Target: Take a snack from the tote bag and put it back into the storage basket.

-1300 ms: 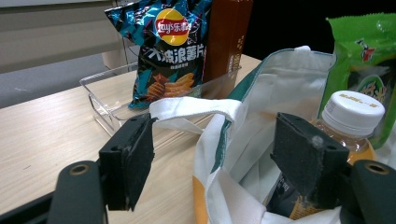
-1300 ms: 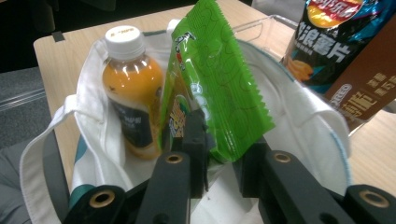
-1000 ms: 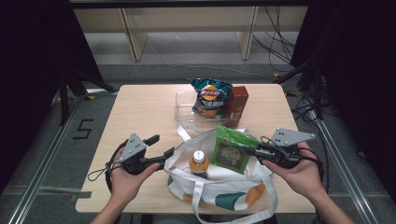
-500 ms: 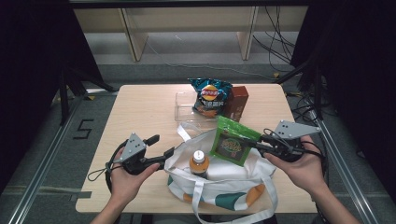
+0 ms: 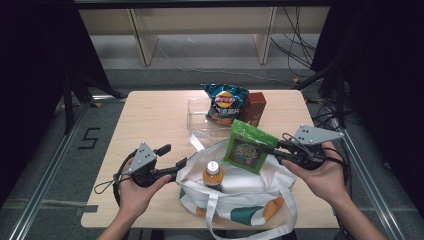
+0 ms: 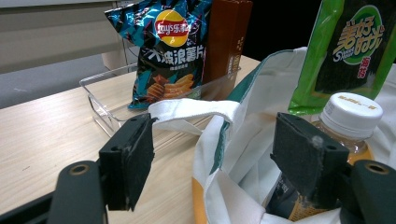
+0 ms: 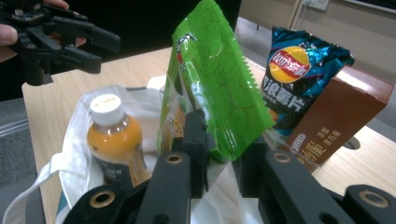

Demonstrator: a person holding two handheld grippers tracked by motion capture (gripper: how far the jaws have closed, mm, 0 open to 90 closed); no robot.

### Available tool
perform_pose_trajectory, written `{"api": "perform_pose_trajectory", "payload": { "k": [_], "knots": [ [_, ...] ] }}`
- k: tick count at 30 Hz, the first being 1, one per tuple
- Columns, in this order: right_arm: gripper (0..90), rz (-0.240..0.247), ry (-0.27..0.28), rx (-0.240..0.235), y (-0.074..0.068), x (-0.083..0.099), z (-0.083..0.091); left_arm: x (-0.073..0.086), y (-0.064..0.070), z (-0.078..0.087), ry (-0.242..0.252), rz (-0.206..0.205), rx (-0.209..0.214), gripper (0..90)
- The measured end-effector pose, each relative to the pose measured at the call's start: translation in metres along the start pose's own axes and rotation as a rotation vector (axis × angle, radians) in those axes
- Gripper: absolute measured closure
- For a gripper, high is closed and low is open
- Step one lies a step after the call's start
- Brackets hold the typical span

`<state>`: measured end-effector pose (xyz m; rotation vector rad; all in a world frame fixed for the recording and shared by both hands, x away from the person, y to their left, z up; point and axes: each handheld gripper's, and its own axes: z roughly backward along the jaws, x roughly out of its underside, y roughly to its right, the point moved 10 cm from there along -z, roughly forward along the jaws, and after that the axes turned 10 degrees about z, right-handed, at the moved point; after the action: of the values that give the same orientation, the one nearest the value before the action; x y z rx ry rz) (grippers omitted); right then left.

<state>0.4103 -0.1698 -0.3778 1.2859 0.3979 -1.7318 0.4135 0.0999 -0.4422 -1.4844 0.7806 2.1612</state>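
Gripping a green snack packet [image 5: 248, 148] by its lower corner with the right gripper [image 5: 283, 151], fingers closed on the foil, packet lifted above the mouth of a white tote bag [image 5: 240, 190] and tilted a little. Seen along the right gripper's own view, same green packet [image 7: 212, 88] pinched between the two black fingers [image 7: 194, 140], serrated top edge pointing up. Holding the left gripper [image 5: 176, 167] at the bag's left rim, fingers spread apart with the white cloth edge and strap between them in the left gripper view, not pressed on it. Standing upright inside the bag, an orange drink bottle [image 5: 212, 175] with a white cap, just beside and below the packet. Resting on the light wooden counter [image 5: 150, 120], farther back, a clear plastic tray [image 5: 200, 112] with a blue chip bag [image 5: 225, 102] and a brown box [image 5: 254, 107] upright in it, side by side.
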Motion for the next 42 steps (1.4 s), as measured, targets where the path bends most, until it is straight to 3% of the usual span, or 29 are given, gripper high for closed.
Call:
{"api": "perform_pose_trajectory", "payload": {
  "k": [2,9,14,19,21,23,24,28,30,31,32,33,34,36,37,38,40,42],
  "knots": [
    [78.3,-0.023,-0.008,-0.014,-0.002,-0.001,0.001,0.000,0.000,0.000,-0.001,0.000,0.000,28.9],
    [78.3,-0.012,0.014,0.003,0.002,-0.006,-0.001,0.000,0.000,0.000,0.001,0.001,0.000,28.9],
    [78.3,-0.022,0.005,-0.014,0.002,-0.009,-0.003,0.000,0.000,0.000,0.000,-0.003,0.001,28.9],
    [78.3,0.005,0.016,0.001,0.006,-0.012,-0.006,0.000,-0.001,0.001,0.001,0.002,-0.003,28.9],
    [78.3,-0.020,0.017,-0.015,0.003,-0.014,-0.005,0.000,-0.001,0.001,0.003,0.000,-0.002,28.9],
    [78.3,0.004,0.018,0.001,0.007,-0.016,-0.005,-0.001,0.000,0.000,0.009,0.002,0.005,28.9],
    [78.3,-0.002,0.022,-0.013,0.005,-0.017,-0.004,-0.001,0.000,0.000,0.010,0.003,0.006,28.9],
    [78.3,0.004,0.035,0.011,0.009,-0.021,-0.003,-0.001,0.000,0.000,0.010,0.002,0.006,28.9],
    [78.3,0.013,0.046,0.013,0.011,-0.024,-0.003,-0.001,0.000,0.001,0.005,-0.001,-0.002,28.9],
    [78.3,-0.006,0.036,-0.008,0.009,-0.024,-0.002,-0.001,-0.001,0.001,0.005,-0.002,-0.002,28.9],
    [78.3,0.014,0.042,0.023,0.014,-0.026,-0.003,-0.001,-0.001,0.001,0.005,-0.001,-0.002,28.9],
    [78.3,-0.001,0.039,0.023,0.013,-0.026,-0.003,-0.001,-0.001,0.001,0.004,-0.002,-0.002,28.9],
    [78.3,-0.005,0.038,-0.006,0.011,-0.027,-0.002,0.000,-0.001,0.001,0.002,-0.002,-0.002,28.9],
    [78.3,0.001,0.043,0.031,0.015,-0.028,-0.002,0.000,-0.001,0.001,0.003,-0.003,-0.002,28.9],
    [78.3,0.001,0.041,0.027,0.015,-0.029,-0.002,-0.001,0.000,0.001,0.004,-0.002,-0.001,28.9],
    [78.3,0.031,0.047,0.007,0.016,-0.030,-0.002,-0.001,0.000,0.001,0.004,-0.002,-0.001,28.9],
    [78.3,0.004,0.042,0.022,0.016,-0.031,-0.002,-0.001,0.000,0.001,0.003,-0.003,-0.002,28.9],
    [78.4,0.013,0.045,0.027,0.019,-0.033,-0.002,0.000,-0.001,0.002,-0.001,-0.004,-0.005,28.9]
  ]
}}
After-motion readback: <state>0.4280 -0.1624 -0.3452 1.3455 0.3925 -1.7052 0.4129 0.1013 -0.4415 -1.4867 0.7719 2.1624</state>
